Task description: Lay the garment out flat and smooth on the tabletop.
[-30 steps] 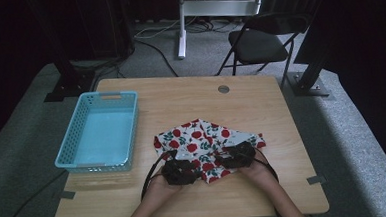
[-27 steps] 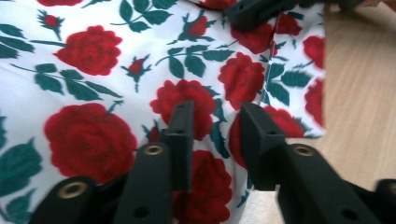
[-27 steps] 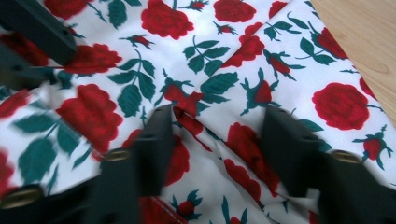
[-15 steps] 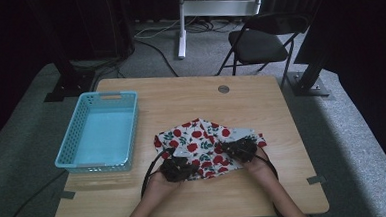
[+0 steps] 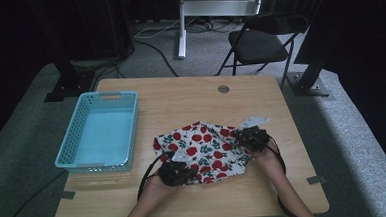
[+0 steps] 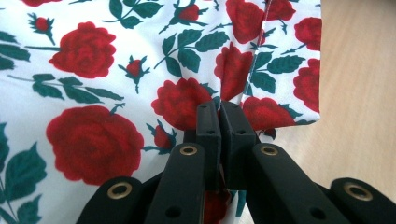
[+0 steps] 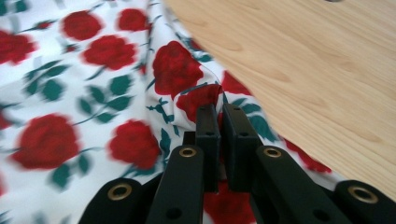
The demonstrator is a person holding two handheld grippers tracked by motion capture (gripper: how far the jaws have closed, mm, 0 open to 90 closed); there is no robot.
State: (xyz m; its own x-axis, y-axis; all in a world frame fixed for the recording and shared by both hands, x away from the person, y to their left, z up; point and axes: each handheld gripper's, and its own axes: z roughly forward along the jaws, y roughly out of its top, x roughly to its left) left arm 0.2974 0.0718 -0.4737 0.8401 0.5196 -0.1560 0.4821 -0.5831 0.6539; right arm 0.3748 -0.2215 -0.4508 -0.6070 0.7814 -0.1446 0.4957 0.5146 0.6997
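A white cloth printed with red roses and green leaves (image 5: 203, 150) lies rumpled on the wooden table (image 5: 180, 96), front of centre. My left gripper (image 5: 180, 167) is at the cloth's near left edge. In the left gripper view this gripper (image 6: 219, 112) is shut on a fold of the cloth (image 6: 93, 93). My right gripper (image 5: 251, 137) is at the cloth's right side. Seen in the right gripper view, that gripper (image 7: 220, 112) is shut on a raised edge of the cloth (image 7: 121, 56), with bare table beside it.
A light blue plastic basket (image 5: 77, 137) stands empty on the table's left side. A round cable hole (image 5: 223, 89) sits near the far edge. Beyond the table are a black folding chair (image 5: 260, 42) and a white stand (image 5: 181, 24).
Both grippers went from open to shut on the cloth. My right gripper has moved right and away from me, pulling the cloth's right side with it. The left hand has stayed put.
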